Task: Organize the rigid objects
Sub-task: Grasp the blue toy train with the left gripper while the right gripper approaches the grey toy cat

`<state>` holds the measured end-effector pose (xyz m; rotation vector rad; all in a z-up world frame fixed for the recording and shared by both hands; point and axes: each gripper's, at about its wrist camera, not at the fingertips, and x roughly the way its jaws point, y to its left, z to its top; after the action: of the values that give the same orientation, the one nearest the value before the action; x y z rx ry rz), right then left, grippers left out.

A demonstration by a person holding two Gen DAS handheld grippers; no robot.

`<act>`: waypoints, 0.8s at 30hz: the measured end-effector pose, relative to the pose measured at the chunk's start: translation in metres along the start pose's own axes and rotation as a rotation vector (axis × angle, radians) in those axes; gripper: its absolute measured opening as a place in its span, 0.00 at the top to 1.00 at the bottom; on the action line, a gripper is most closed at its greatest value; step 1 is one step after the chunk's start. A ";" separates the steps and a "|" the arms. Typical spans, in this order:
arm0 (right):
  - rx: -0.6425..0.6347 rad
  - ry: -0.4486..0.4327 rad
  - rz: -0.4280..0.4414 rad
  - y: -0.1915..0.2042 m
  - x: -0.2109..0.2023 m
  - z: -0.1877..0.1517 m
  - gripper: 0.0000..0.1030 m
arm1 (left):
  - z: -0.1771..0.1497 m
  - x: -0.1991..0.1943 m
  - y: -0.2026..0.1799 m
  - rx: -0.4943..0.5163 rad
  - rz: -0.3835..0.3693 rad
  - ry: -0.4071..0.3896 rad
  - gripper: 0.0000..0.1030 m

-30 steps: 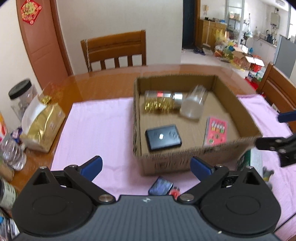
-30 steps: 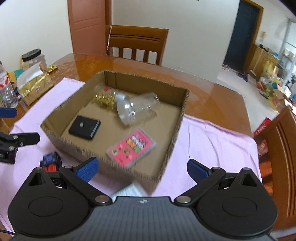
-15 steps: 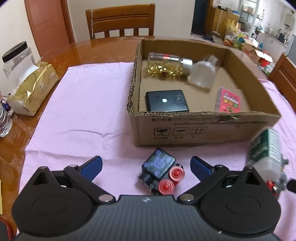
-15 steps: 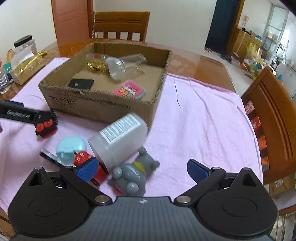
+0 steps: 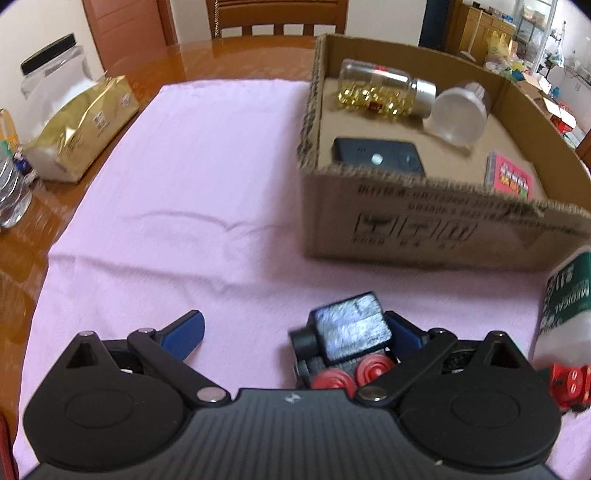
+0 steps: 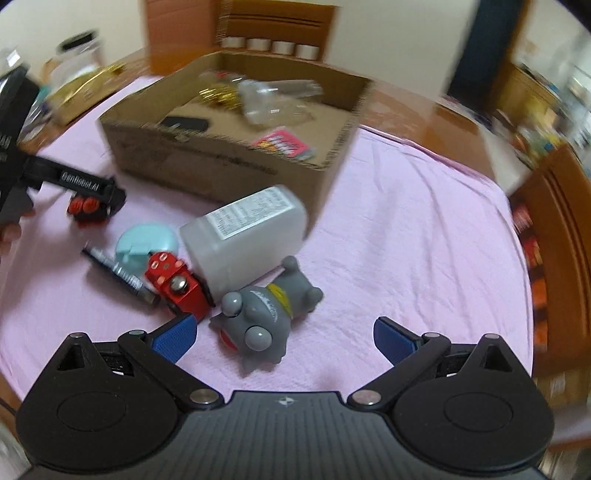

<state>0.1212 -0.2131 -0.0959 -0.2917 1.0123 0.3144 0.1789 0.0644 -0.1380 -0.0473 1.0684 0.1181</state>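
Observation:
A cardboard box (image 5: 436, 229) on the pink cloth holds a jar of gold beads (image 5: 380, 90), a clear cup (image 5: 460, 112), a black device (image 5: 376, 158) and a pink card pack (image 5: 511, 177). My left gripper (image 5: 295, 332) is open around a black toy with red wheels (image 5: 347, 343), which lies against its right finger. My right gripper (image 6: 284, 332) is open over a grey toy figure (image 6: 266, 314). Beside it lie a white bottle (image 6: 243, 236), a red block (image 6: 177, 284), a teal round case (image 6: 146, 245) and a dark pen (image 6: 118, 275).
A gold packet (image 5: 85, 125), a clear jar with black lid (image 5: 55, 79) and a water bottle (image 5: 11, 184) stand at the table's left. Wooden chairs stand behind the table (image 5: 277, 18) and at the right (image 6: 557, 236).
Both grippers have dropped from above the box to the cloth in front of it. The left has closed in on the black toy, the right on the grey figure.

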 end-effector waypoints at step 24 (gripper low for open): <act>-0.380 0.143 0.285 0.003 0.058 0.009 0.00 | -0.021 -0.009 0.008 -0.114 0.058 -0.005 0.01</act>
<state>0.1554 -0.1996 -0.1422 -0.5199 1.1341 0.7570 0.1555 0.0695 -0.1398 -0.1190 1.0578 0.2314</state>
